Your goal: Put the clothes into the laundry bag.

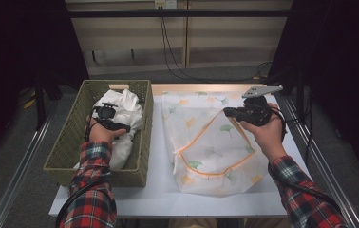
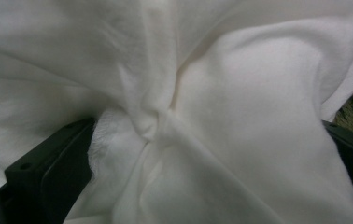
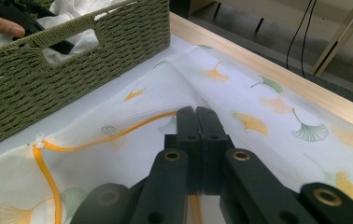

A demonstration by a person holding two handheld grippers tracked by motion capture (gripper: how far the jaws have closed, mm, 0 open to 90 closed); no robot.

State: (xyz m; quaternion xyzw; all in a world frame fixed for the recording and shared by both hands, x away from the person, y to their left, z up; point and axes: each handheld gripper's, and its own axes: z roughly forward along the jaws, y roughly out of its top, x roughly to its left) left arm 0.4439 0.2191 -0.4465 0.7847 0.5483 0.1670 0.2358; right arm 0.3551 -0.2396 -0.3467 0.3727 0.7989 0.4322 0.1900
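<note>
**White cloth in the basket, bag held open on the right**

The left gripper [image 1: 105, 114] stood released, jaws wide around the white cloth [image 1: 123, 107] inside the green basket [image 1: 68, 137] at the left. The right gripper [image 1: 244, 112] was clenched on the orange-zippered rim of the laundry bag [image 1: 206, 156]. The bag's mouth lay just right of the basket, nearer the right hand.

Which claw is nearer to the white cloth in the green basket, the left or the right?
Left. The left claw is open around the white cloth inside the basket; the right claw is shut on the laundry bag's orange-edged opening.
</note>
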